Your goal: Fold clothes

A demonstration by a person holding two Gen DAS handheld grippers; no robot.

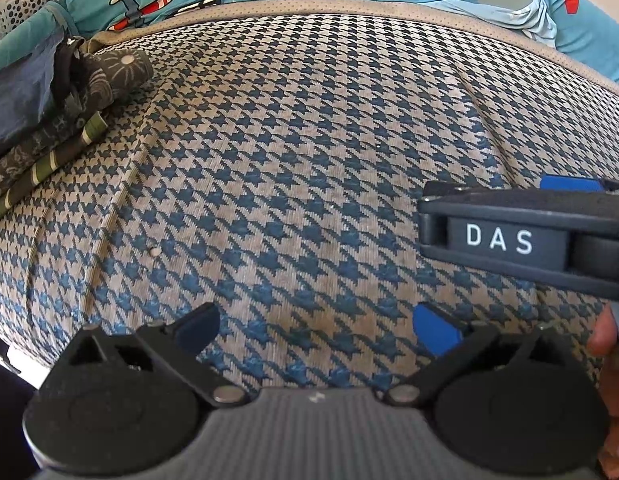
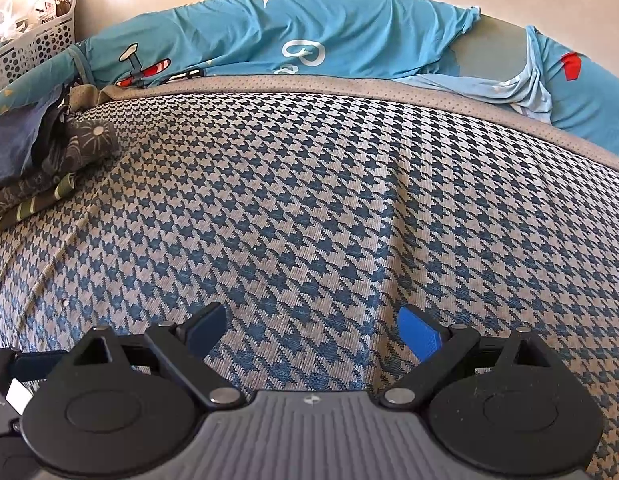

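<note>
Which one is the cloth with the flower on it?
Find the houndstooth mat covering the bed, then its far left edge, where a pile of dark clothes sits. The rolled dark cloth lies on top; unlike the green-striped piece below, it shows a pale round flower.

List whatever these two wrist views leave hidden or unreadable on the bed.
- Pile of dark clothes: cut off by the left edge in both views; the number of pieces is unclear.
- White lettering on the blue sheet: lower part hidden behind the houndstooth mat.
- White basket: contents too small and cut off by the frame edge.
- Right gripper: in the left wrist view its body runs off the right edge.
</note>
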